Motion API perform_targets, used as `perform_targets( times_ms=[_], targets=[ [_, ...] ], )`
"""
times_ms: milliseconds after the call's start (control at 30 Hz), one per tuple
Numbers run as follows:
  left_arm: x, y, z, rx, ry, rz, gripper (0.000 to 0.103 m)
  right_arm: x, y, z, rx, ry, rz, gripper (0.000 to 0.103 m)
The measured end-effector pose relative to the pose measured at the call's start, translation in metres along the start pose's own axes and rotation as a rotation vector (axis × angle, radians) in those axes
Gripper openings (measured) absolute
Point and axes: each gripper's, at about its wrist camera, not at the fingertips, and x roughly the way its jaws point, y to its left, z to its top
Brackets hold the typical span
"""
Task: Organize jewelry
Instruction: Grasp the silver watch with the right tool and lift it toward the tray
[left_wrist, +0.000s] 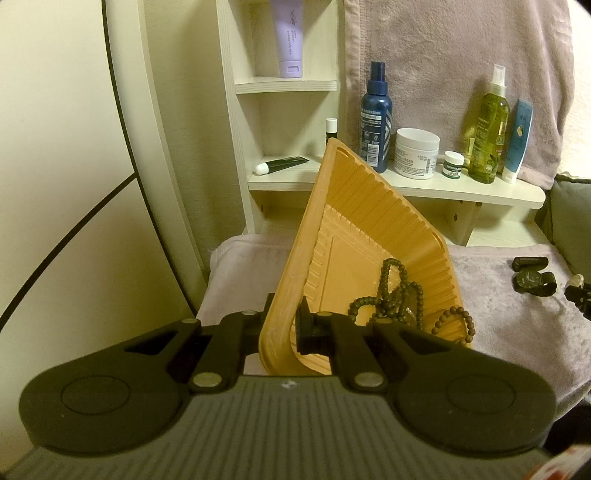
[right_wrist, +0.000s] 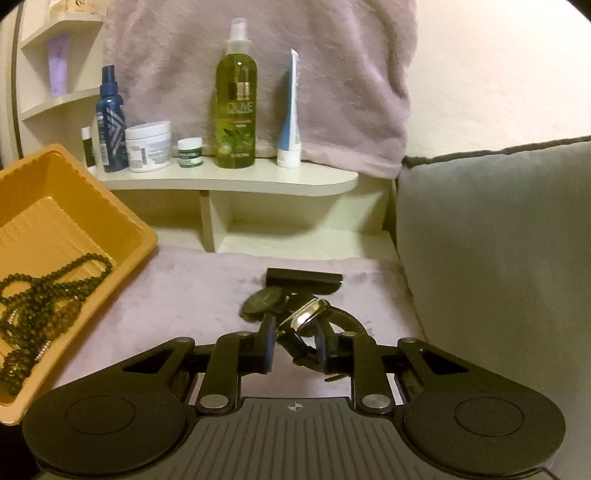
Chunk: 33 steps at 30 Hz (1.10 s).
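The left gripper (left_wrist: 286, 325) has its jaws closed on the near wall of the orange tray (left_wrist: 354, 229), one finger outside and one inside, and the tray stands tilted in the middle of the left wrist view. Dark bead necklaces (left_wrist: 399, 295) lie in a heap in the lower right part of the tray, and one loop hangs over its right rim.

The right gripper (right_wrist: 295, 345) has its jaws nearly closed around the strap of a silver-rimmed watch (right_wrist: 308, 314), whose face tilts up just above the fingers, at the centre of the right wrist view. Just behind it on the pink towel (right_wrist: 177, 295) lies a black watch (right_wrist: 264, 301), and behind that a small black case (right_wrist: 304, 280), touching or almost touching. In the same view the tray is at the left edge.

On the white shelf (right_wrist: 229, 181) in the upper half stand a blue spray bottle (right_wrist: 110, 122), a white cream jar (right_wrist: 149, 146), a green olive bottle (right_wrist: 236, 107) and a blue-white tube (right_wrist: 290, 114). A grey cushion (right_wrist: 498, 240) fills the right side.
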Motion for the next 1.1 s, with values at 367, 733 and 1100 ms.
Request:
perform_targets(
  times_ms=[367,733,1100],
  targets=[
    [0.000,0.000,0.000,-0.001,0.000,0.000,0.007,-0.014,0.027,0.018,-0.030,-0.044,0.128,0.023],
    [0.000,0.002,0.000,-0.009,0.001,-0.004,0.007,-0.020,0.105,0.043,-0.168,-0.073,0.440,0.023],
    [0.001,0.003,0.000,-0.019,0.004,-0.006,0.007,-0.014,0.161,0.040,-0.295,-0.040,0.683,0.023]
  ],
)
